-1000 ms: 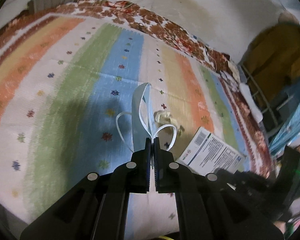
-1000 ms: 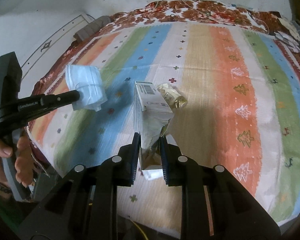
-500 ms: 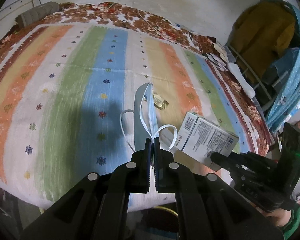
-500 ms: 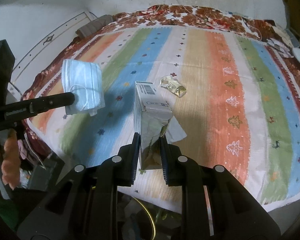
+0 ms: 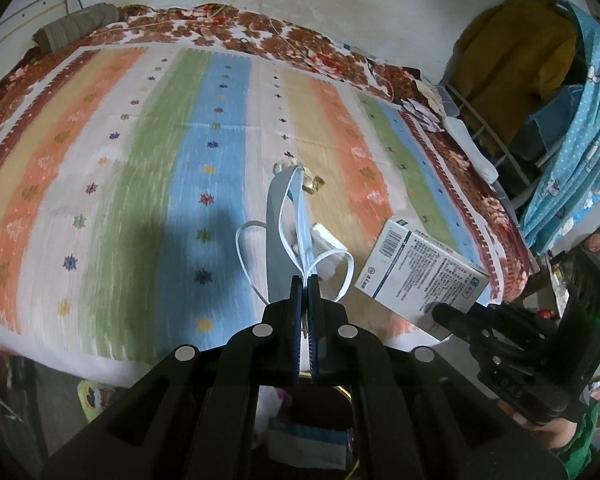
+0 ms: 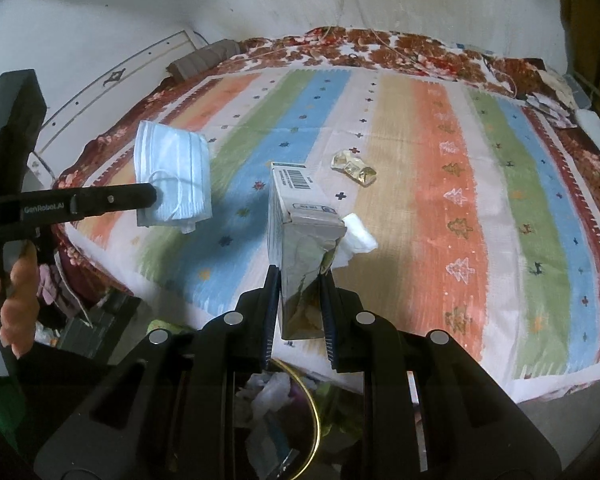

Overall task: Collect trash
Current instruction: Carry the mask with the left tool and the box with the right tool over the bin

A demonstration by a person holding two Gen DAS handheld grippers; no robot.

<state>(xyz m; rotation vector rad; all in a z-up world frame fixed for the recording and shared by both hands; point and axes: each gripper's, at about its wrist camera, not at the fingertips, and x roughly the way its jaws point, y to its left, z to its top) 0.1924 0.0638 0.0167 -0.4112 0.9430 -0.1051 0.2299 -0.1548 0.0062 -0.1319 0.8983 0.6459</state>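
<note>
My left gripper (image 5: 305, 280) is clamped on a pale blue face mask (image 6: 174, 174), held above the striped bedspread (image 6: 440, 184). My right gripper (image 6: 299, 280) pinches a torn medicine box (image 6: 300, 236). A crumpled wrapper (image 6: 354, 166) lies on the bedspread beyond.

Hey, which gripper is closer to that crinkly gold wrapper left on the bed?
Right, though not by much. The right gripper, shut on the carton, has the gold wrapper just beyond it. The left gripper, holding the face mask, is off to the side.
</note>
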